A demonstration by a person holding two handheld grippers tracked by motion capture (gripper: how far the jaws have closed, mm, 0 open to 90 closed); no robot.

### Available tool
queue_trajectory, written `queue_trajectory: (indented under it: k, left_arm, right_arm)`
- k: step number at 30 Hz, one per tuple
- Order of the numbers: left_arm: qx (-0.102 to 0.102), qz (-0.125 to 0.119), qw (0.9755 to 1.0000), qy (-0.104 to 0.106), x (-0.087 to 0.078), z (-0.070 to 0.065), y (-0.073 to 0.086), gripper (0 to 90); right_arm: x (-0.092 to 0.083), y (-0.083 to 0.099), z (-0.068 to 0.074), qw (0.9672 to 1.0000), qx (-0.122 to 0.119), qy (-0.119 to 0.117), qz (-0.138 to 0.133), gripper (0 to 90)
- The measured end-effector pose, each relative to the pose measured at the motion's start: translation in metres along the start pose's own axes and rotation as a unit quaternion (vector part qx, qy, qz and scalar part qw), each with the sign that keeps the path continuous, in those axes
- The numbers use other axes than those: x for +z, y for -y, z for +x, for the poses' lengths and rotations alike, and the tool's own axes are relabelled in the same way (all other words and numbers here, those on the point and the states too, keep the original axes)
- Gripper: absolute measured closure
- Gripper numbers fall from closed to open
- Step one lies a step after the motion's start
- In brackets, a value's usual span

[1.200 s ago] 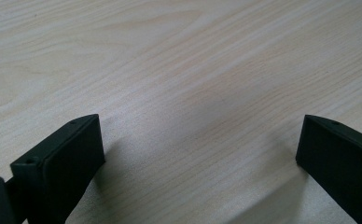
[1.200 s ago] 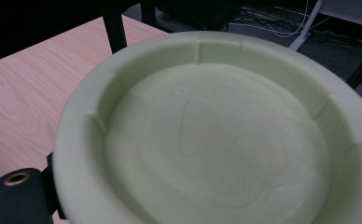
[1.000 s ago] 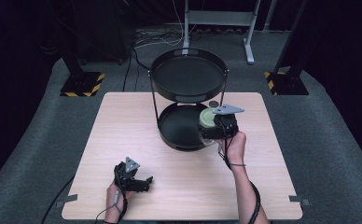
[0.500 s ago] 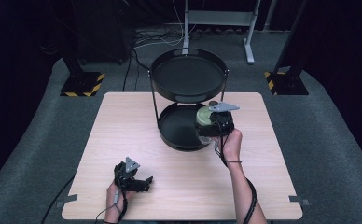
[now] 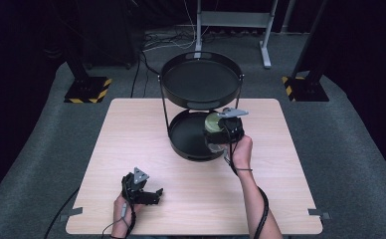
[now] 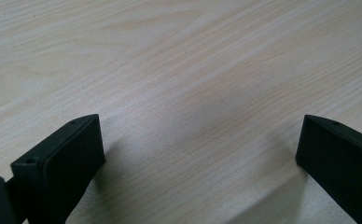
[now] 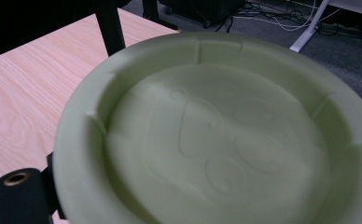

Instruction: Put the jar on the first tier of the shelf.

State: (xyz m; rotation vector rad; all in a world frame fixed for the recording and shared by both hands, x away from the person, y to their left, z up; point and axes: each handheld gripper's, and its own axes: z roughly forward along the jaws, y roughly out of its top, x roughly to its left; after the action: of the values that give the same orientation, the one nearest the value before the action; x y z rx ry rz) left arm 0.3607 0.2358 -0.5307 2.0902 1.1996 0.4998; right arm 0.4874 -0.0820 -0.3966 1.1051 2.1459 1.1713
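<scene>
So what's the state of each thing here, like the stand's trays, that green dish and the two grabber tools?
Pale green round plastic plate: held at its rim, over the lower tray.
Right gripper: shut on the plate.
Left gripper: fingers wide open, holding nothing, low over the wooden table.
Black two-tier tray stand: upright; top tray bare.

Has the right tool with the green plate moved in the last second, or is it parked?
Yes. The right tool has carried the green plate leftward, from the right rim of the stand's lower tray to further over it.
</scene>
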Motion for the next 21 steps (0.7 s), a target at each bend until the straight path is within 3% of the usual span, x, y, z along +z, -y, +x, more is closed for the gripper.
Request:
queue_trajectory:
  k: [21]
  left_arm:
    - [0.001, 0.000, 1.0000, 0.001, 0.000, 0.000, 0.000, 0.5]
  right_arm:
    - [0.025, -0.003, 0.002, 0.9999, 0.007, 0.003, 0.011, 11.0]
